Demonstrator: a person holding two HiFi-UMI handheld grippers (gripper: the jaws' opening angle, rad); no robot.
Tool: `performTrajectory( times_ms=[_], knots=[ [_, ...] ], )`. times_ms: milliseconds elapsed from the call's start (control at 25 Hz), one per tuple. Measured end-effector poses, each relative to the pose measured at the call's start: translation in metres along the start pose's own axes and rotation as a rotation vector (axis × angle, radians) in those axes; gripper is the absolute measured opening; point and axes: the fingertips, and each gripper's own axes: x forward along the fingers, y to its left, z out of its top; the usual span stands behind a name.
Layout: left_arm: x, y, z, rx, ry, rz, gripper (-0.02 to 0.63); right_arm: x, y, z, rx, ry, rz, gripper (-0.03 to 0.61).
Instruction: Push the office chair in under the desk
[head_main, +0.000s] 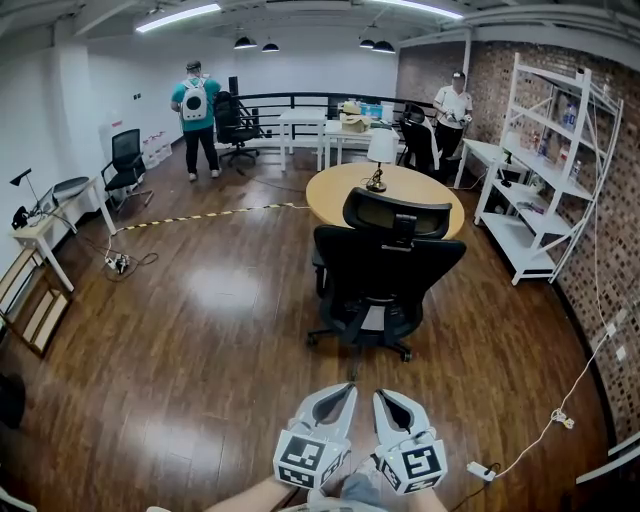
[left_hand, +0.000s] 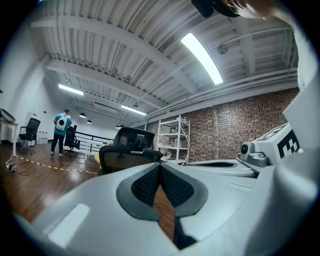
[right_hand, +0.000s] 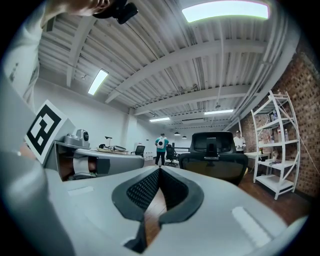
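Office: round desk (head_main: 335, 193), office chair (head_main: 385, 275)

Two grippers level, side by side, jaws closed.
The left gripper (head_main: 347, 386) and right gripper (head_main: 381, 394) pointed forward close together (marker cubes (head_main: 312, 459) facing up), each with its jaws pressed together and nothing between them; a forearm (head_main: 245, 497) showed below.

The black mesh-backed office chair (head_main: 385, 275) is hiding the near rim of the round wooden counter (head_main: 335, 190). The person's forearms (head_main: 250, 497) are running off the head view's bottom edge. The left gripper (left_hand: 160, 167) and the right gripper (right_hand: 159, 170) are covering the chair's base in their own views.
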Motion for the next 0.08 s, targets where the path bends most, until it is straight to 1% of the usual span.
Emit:
performTrajectory(
  times_ms=[80],
  knots=[
    [-0.001,0.0018,-0.0012,0.003,0.0,0.008,0.015,-0.0005,-0.0002,-0.0022,0.003,0.003,0.0,0.008]
  ],
)
